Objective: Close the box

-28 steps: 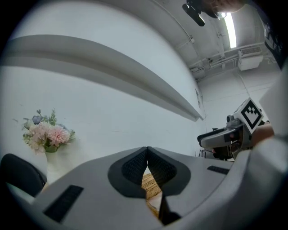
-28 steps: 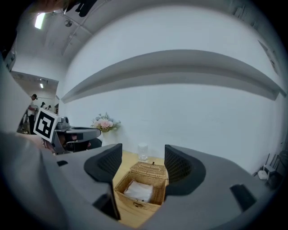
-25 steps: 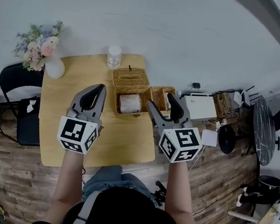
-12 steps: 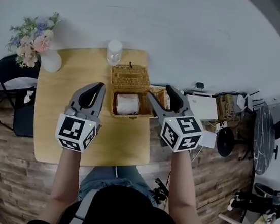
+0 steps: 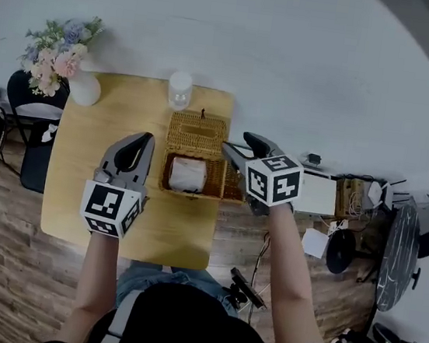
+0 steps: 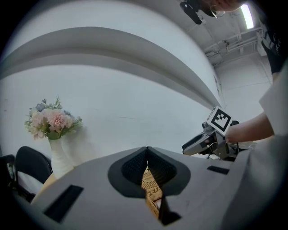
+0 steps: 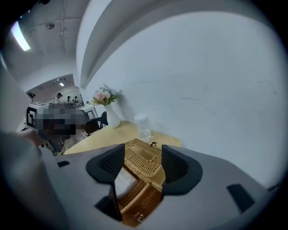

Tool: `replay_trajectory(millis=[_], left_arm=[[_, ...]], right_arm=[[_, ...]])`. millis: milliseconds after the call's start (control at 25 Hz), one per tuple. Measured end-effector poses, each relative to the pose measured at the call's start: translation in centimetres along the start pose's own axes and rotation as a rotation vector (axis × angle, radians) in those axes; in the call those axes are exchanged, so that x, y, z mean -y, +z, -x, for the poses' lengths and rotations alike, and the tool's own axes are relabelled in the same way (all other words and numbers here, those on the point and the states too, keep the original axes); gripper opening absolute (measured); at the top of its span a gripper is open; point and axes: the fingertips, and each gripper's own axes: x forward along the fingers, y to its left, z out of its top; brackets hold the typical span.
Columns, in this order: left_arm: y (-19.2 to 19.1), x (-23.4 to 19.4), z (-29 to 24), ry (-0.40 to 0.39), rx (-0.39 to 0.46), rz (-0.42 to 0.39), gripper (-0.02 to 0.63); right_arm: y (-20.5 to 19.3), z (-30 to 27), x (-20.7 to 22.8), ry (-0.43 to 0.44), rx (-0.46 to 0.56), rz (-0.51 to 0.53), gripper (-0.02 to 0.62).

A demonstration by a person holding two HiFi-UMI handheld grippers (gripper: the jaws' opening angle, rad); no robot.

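Closing on nothing, the right tool (image 5: 241, 147) hovers beside the wicker box (image 5: 197, 135)

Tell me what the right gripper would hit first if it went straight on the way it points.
Probably the open wicker box: it lies straight ahead of the right gripper, seen between its closing jaws, which hold nothing yet. Whether its lid or near rim comes first, depth leaves unclear.

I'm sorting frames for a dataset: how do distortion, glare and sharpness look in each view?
Head view: strong fisheye with dark corners, the table edges bow, light is even, the wicker box reads sharp. Left gripper view: dark vignette, a ceiling light glares at top right. Right gripper view: walls curve, the box is slightly soft.
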Motion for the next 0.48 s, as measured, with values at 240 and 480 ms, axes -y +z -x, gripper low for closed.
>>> replay_trajectory(millis=[240,480], left_arm=[[-0.3,0.1,-1.0,0.073,-0.012,-0.004,0.012],[-0.4,0.3,-1.7,0.130,-0.032,-0.018,0.012]], right_arm=[[-0.7,-3.7,3.1,0.103,-0.117,0.021,0.259],[-3.0,-7.1,4.9,0.191,-0.241,0.050,0.258]])
